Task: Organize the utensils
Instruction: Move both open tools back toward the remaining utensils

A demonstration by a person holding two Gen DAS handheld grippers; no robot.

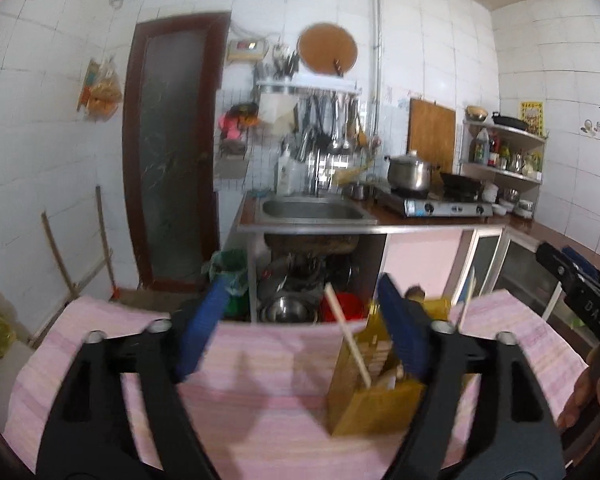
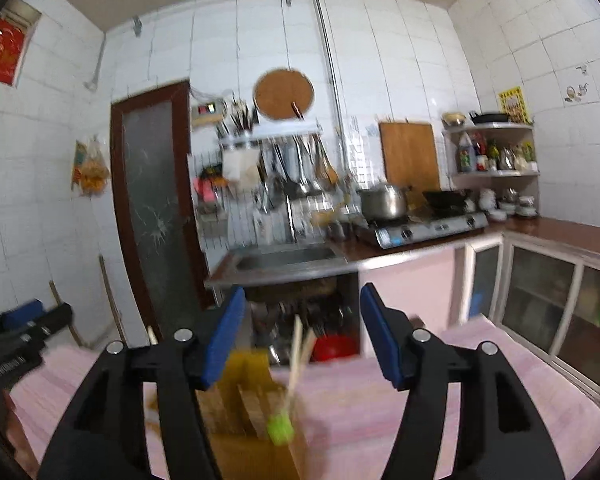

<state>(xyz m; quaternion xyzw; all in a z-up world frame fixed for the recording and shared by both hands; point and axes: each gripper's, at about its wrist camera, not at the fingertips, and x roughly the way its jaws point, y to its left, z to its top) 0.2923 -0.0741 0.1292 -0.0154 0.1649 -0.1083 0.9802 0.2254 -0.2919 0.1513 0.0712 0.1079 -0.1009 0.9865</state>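
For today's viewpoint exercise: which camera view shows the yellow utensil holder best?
The left wrist view: the yellow utensil holder shows nearly whole, slots and chopstick visible. The right wrist view shows it blurred, cut by the frame's bottom edge and partly behind the tongs.

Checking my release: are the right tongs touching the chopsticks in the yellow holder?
Apart. The right wrist view shows the right tongs open, with the chopsticks standing free between the blue pads.

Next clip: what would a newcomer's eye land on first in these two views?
Probably the amber utensil holder standing on the pink cloth in the foreground, with pale chopsticks sticking out of it. Both hand-held grippers frame it with blue pads apart and nothing between them: the left hand-held gripper and the right hand-held gripper. Behind, a cluttered counter with a steel sink and a pot.
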